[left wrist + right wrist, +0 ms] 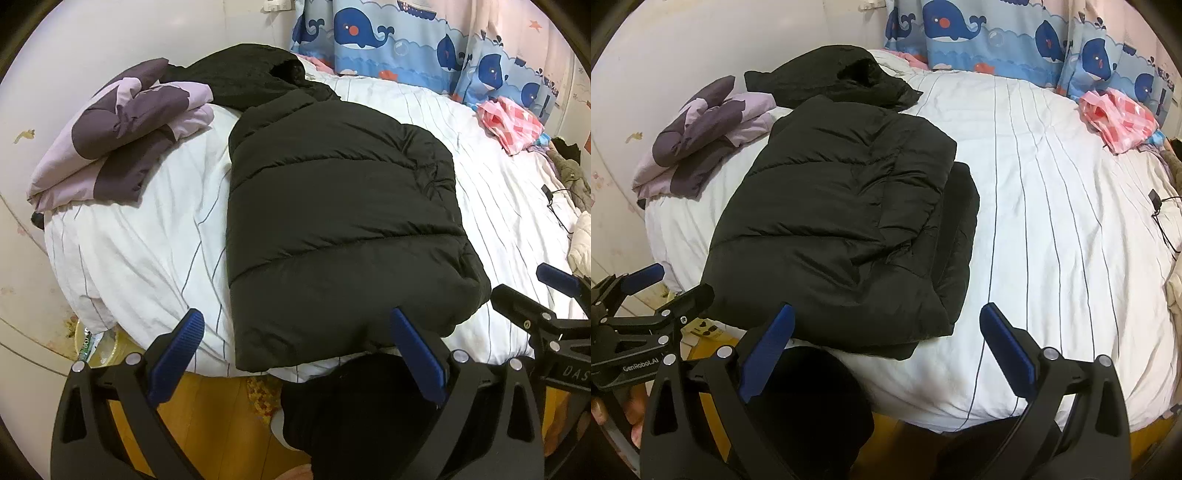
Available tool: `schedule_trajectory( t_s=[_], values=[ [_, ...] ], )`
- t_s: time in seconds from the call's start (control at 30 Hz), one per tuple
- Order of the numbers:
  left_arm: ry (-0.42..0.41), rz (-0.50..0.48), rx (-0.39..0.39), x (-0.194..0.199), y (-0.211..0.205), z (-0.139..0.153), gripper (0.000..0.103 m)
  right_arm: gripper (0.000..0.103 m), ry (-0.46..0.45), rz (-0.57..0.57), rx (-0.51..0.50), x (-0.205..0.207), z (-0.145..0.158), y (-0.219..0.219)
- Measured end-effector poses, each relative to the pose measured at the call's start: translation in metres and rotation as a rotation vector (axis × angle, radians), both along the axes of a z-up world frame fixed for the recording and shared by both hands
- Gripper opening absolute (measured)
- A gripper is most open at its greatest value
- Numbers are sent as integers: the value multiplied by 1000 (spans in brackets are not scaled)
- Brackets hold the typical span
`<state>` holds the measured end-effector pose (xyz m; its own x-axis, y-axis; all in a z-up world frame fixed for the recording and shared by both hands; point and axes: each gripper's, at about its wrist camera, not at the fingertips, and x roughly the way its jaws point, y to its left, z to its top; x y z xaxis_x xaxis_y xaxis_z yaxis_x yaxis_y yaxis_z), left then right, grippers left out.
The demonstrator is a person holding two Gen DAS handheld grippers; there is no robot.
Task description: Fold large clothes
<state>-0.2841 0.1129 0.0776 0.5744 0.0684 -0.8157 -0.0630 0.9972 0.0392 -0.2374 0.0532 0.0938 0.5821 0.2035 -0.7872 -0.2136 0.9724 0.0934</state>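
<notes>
**Jacket dead ahead, long axis running away from you**

While both tools hang wide and empty at the bed's near edge, the black puffer jacket [332, 229] lies lengthwise away from you on the striped bed [1052, 221]. Your left tool [295, 354] straddles its near hem; your right tool [886, 354] sits off its right corner. The collar end merges with another black garment [831, 74], hard to separate.

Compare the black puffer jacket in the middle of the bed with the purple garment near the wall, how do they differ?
The black puffer jacket is one dark colour, while the purple garment mixes dark purple with pale lilac. The jacket is thick, quilted and takes up more of the bed; the purple garment looks thinner and smaller. The jacket lies nearest both open grippers, the purple one further back by the wall. Both lie folded on the striped white bedding, held by neither gripper.
</notes>
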Motion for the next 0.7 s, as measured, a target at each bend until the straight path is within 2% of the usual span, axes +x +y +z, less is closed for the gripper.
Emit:
schedule_trajectory(
  t_s=[0.7],
  values=[
    [-38,-7,18,-6,-5,10,96,97,3,9,0,-4,0,3]
  ],
)
